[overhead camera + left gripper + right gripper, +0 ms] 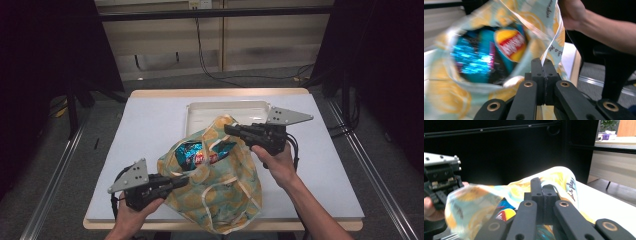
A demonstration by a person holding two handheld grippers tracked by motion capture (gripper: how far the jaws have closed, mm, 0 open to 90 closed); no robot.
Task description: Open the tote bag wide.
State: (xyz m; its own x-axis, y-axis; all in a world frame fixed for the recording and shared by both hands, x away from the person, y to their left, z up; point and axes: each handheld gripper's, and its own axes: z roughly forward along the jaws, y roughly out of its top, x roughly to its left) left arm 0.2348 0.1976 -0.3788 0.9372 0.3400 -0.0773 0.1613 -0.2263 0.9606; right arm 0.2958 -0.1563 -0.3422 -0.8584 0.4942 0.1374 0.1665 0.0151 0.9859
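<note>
My left tongs (pixel 181 181) clamp the near rim of the soft yellow-and-mint lemon-print cloth bag (pixel 220 192), jaws pressed together on the fabric. My right tongs (pixel 231 130) pinch the bag's far rim, also closed tight on cloth. Between them the mouth gapes. Inside the bag: a shiny blue crisp packet (pixel 197 153) with a red-and-yellow logo. Beyond the bag, a white rectangular plastic tray (pixel 200 110) touches its far edge.
</note>
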